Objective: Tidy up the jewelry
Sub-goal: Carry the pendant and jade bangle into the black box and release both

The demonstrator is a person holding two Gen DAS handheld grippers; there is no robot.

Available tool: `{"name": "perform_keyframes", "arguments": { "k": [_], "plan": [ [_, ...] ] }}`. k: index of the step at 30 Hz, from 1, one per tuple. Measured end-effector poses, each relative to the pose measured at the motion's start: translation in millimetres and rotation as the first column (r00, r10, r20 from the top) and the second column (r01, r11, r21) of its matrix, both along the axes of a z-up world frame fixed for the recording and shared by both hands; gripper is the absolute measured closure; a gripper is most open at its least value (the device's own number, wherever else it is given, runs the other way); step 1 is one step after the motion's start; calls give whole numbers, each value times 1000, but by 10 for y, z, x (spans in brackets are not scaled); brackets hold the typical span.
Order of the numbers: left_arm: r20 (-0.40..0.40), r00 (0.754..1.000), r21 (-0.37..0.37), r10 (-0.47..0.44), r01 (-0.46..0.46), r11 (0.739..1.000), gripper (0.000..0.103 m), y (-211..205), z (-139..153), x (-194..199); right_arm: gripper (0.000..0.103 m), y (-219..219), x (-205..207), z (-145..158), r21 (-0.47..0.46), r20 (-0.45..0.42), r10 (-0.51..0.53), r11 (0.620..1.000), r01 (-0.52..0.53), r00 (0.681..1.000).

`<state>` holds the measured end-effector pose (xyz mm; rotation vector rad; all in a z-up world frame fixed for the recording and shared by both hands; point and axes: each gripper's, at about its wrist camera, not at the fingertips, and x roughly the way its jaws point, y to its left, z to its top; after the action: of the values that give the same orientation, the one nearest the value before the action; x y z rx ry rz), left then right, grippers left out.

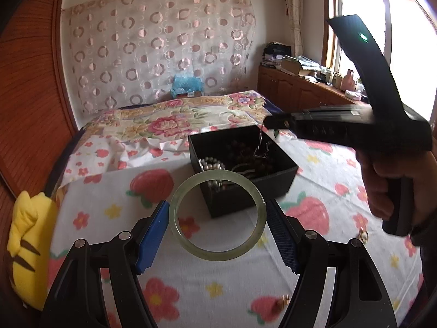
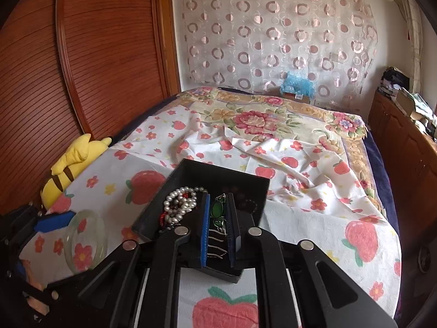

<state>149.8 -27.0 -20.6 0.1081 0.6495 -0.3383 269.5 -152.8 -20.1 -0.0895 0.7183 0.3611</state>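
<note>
Pale green translucent bangle (image 1: 217, 216) clamped between widely spread left gripper (image 1: 217, 220) pads, frame centre. Green-stoned silver chain (image 2: 218, 218) seen between narrowly parted right gripper (image 2: 220, 228) jaws, grip unclear, over black box (image 2: 218, 175).

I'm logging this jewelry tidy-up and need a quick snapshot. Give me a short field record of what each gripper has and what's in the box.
left gripper: fingers spread wide, holding a pale green bangle above the bedsheet
right gripper: over the box, fingers narrowly apart, green-stone necklace between them; contact unclear
black box: open, on the strawberry-print sheet
box contents: pearl strand, dark beads, other pieces
beside the bed: yellow plush toy
</note>
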Motion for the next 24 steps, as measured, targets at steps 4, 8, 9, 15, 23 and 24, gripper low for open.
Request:
{"name": "perform_keyframes", "arguments": {
  "k": [4,8,9,15,23,24],
  "plan": [
    [-6,1000,4,-3,3,1000,34,-103,1,212,80,-179,-80,-28,13,0,-17,1000,17,1000],
    [-10,1000,16,-4,4,1000,34,-262,2,425,80,-400,-251,-89,-17,-2,-35,999,35,999],
    [-12,1000,21,-4,4,1000,34,-286,-4,462,80,-466,-315,-116,-25,-6,-36,999,36,999],
    [-45,999,42,3,-1,999,34,-483,-87,752,80,-780,-704,-285,-66,-29,-30,997,28,999],
    [-80,997,70,4,2,998,34,-640,-200,905,72,-962,-1228,-512,-66,-68,4,998,-9,998],
    [-85,996,71,2,4,997,34,-648,-209,905,71,-971,-1294,-533,-62,-70,12,998,-17,997]
  ]
}}
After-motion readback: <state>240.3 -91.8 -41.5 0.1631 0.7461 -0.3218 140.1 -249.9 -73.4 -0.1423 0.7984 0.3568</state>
